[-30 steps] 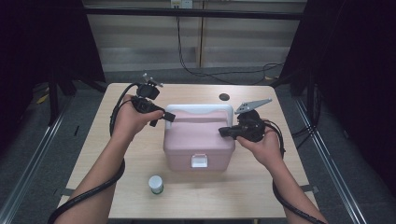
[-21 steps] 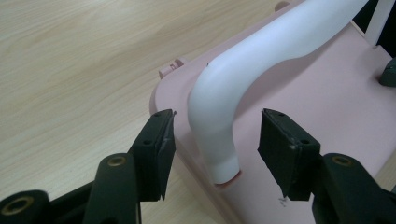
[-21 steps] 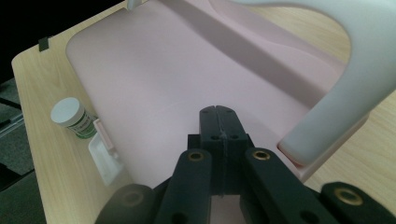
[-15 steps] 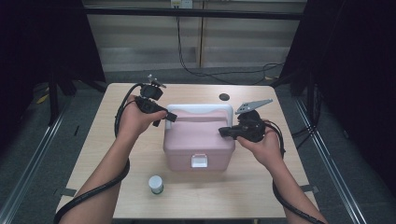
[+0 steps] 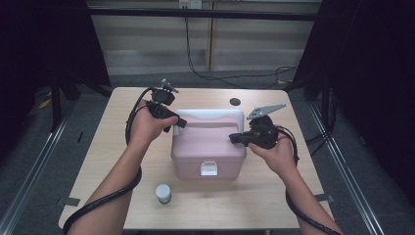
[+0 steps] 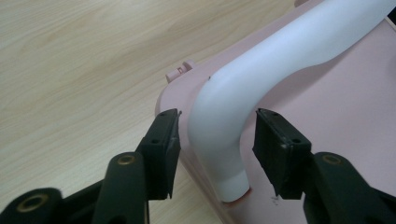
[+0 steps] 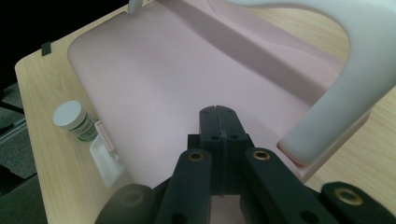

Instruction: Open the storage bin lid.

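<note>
Pink box [image 5: 208, 144] sat at the middle of our pale wood-grain table [image 5: 112, 161], its white front latch [image 5: 210, 169] toward us and its white handle [image 5: 208, 114] arched over the far edge of the lid. Nearest to us on the bare tabletop stood a small white-capped jar [image 5: 163, 193] with a green label, well apart from the box and to the left of the latch; we could not tell what either container held, since the lid was down and the cap was on.

Our right gripper [image 5: 235, 139] rested with its black jaws pressed together, nothing between them, tips over the right side of the smooth matte lid [image 7: 154, 84]. Our left gripper [image 5: 179, 123] reached the left end of the handle; in the left gripper view the jaws straddled the rounded white tube [image 6: 219, 126] where it bent down into the lid, gaps showing on both sides. They had just been closing, the handle between them but not yet pinched.

Farther off, a dark round spot [image 5: 235, 102] marked the table near its back edge. Beyond lay grey floor, a trailing black cable [image 5: 230, 81], a pale panelled wall and dark curtains at both sides.
</note>
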`<state>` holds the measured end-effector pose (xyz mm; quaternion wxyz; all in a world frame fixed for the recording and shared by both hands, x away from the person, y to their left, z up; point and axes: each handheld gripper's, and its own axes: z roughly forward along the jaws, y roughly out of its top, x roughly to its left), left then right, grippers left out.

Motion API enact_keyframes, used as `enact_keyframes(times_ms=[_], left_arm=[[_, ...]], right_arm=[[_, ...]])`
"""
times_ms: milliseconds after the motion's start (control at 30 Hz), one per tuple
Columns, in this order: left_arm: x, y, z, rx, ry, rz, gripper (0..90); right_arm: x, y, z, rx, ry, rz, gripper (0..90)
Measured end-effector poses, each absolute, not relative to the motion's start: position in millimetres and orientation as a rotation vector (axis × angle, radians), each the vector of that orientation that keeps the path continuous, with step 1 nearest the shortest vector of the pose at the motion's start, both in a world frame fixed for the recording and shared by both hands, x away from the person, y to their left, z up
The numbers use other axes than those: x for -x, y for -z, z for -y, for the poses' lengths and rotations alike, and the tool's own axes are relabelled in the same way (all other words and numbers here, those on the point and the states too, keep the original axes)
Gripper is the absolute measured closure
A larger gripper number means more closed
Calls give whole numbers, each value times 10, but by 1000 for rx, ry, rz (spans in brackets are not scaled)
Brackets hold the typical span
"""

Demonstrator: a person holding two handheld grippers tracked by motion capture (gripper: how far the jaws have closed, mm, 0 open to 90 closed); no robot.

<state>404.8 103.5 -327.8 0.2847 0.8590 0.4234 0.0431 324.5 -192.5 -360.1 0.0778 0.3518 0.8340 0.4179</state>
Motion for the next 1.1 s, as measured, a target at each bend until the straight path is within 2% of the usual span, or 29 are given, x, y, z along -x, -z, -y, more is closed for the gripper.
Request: enact_keyframes(times_ms=[200, 433, 1100], left_arm=[[-4046, 3306, -989, -2313, -132, -1145, 556], [-4052, 3287, -975, -2333, -143, -1169, 652], [-4020, 3180, -984, -2356, -119, -1164, 690]], right_arm=[[-3244, 3604, 1928, -1055, -1256, -2497, 900], [-3239, 3610, 1935, -1059, -1265, -2493, 900], [-3238, 3591, 1917, -1058, -1246, -2494, 900]])
